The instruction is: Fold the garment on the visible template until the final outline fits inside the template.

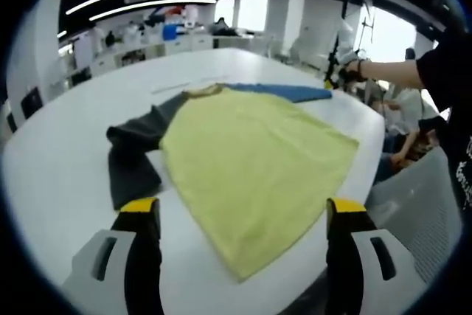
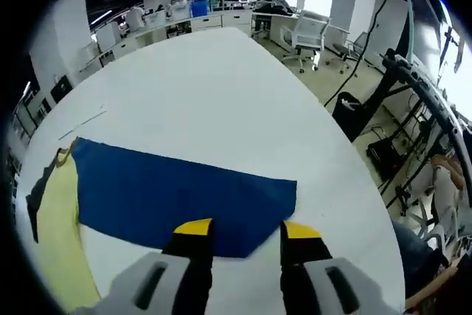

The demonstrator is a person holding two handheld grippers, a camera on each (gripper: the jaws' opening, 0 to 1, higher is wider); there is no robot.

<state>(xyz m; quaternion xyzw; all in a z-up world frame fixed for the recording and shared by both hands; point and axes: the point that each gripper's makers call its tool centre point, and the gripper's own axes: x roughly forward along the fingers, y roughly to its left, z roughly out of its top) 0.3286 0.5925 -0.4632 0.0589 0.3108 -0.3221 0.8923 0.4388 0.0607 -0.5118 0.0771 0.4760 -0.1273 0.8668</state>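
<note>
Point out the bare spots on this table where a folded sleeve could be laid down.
Right gripper view: the white table is bare beyond the blue panel's far edge, and along the rim right of it. Left gripper view: bare table lies left of the dark grey sleeve. It is crowded where the yellow shirt body lies spread, reaching the table's near edge.

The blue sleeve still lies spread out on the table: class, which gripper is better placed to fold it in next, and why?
Probably the right. The right gripper hovers with open jaws at the blue sleeve's near edge. The left gripper faces the yellow body, with that sleeve far across the table.
</note>
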